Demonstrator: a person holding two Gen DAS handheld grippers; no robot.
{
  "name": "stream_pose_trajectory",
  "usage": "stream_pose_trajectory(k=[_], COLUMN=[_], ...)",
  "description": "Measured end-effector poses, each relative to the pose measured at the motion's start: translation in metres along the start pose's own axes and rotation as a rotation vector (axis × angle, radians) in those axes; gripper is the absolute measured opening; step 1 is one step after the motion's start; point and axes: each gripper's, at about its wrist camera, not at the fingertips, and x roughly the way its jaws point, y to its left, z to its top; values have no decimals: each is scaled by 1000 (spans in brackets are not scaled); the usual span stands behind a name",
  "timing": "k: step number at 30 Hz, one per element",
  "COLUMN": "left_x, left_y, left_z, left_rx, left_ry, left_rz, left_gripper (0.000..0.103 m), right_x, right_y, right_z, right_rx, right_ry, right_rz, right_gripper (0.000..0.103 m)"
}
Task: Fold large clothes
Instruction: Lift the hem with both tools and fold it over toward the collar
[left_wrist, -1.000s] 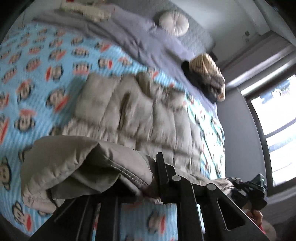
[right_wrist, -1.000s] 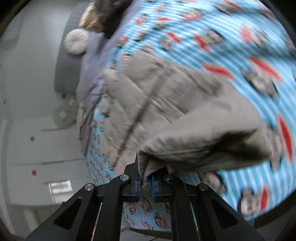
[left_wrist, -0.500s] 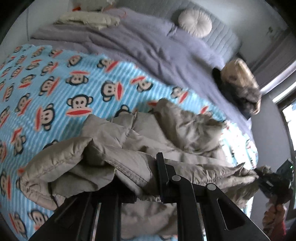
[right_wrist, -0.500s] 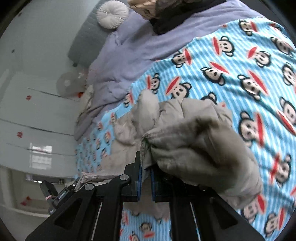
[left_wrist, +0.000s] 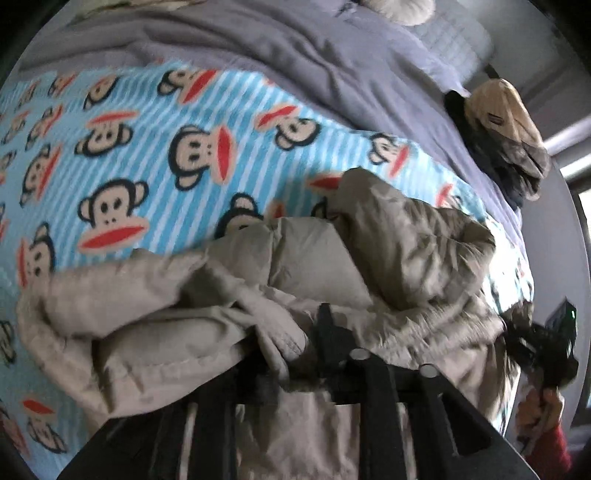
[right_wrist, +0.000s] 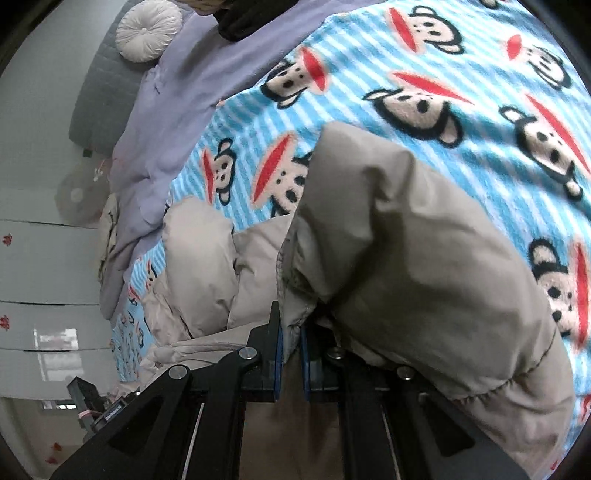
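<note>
A beige quilted puffer jacket (left_wrist: 369, 254) lies bunched on the bed's blue monkey-print blanket (left_wrist: 129, 155). My left gripper (left_wrist: 295, 347) is shut on a seamed edge of the jacket, with fabric draped over its fingers. My right gripper (right_wrist: 291, 332) is shut on another edge of the jacket (right_wrist: 406, 258), with a puffy fold hanging over its right finger. In the left wrist view the right gripper (left_wrist: 546, 339) and the hand that holds it show at the far right edge.
A grey-purple duvet (left_wrist: 295, 55) covers the bed's far part, with a round white cushion (right_wrist: 149, 29) by the grey headboard. A pile of dark and tan clothes (left_wrist: 506, 129) lies at the bed's right side. White wardrobe doors (right_wrist: 37, 258) stand beyond the bed.
The flat jacket has been lifted and bunched up. Both grippers have carried their held edges forward and down towards the blanket, so the jacket folds over on itself.
</note>
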Motion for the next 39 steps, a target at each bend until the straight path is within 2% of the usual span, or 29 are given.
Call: stream_pose_trajectory(k=[1, 2, 3, 4, 5, 6, 7, 9, 10, 11, 13, 14, 16, 18, 20, 22, 25, 29, 33, 36, 39], left_x=[-9, -18, -29, -41, -50, -59, -64, -72, -71, -67, -52, -40, -11, 19, 41, 51, 65, 80, 85, 63, 24], left_y=[-1, -1, -1, -2, -3, -5, -7, -10, -12, -15, -17, -19, -22, -16, -7, -4, -7, -7, -5, -4, 16], left_z=[-1, -2, -5, -7, -7, -8, -7, -5, -3, -3, -2, -2, -4, -2, 2, 6, 12, 17, 21, 27, 26], left_rx=[9, 18, 31, 46, 60, 88, 109, 134, 149, 165, 184, 191, 209, 199, 159, 148, 163, 186, 181, 182, 146], left_ry=[-10, -25, -47, -86, -120, -146, -150, -163, -167, -163, -138, -127, -119, -112, -109, -121, -132, -141, -131, -119, -196], left_rz=[-9, -10, 8, 39, 60, 70, 68, 73, 76, 80, 99, 115, 196, 275, 282, 289, 314, 322, 317, 296, 295], left_gripper=[37, 55, 65, 84, 86, 86, 86, 86, 86, 86, 85, 75, 63, 63, 63, 63, 63, 63, 64, 64, 64], right_x=[-4, -6, -11, -18, -22, -29, -36, -53, -59, -62, -54, -45, -25, -9, 6, 13, 24, 41, 51, 43, 6], right_y=[3, 5, 7, 9, 11, 13, 15, 22, 25, 30, 38, 42, 43, 38, 27, 17, 6, 4, -1, 5, 15], right_z=[0, 0, 0, 0, 0, -2, -4, -11, -15, -20, -30, -33, -37, -37, -31, -23, -8, 2, 7, 12, 13], right_rx=[-17, -26, -41, -52, -60, -69, -79, -120, -144, -177, -235, -267, -307, -325, -307, -259, -190, -202, -196, -191, -269], right_ry=[4, 7, 13, 16, 9, -5, -23, -72, -84, -81, -53, -37, -20, -34, -64, -79, -96, -108, -108, -82, -153], right_rz=[-1, -3, -3, -6, -1, 5, 10, 22, 36, 56, 34, -1, -80, -145, -198, -203, -196, -222, -211, -221, -255], right_gripper=[12, 12, 13, 14, 17, 26, 43, 53, 53, 51, 33, 28, 23, 20, 10, 4, 2, 0, 0, 0, 0])
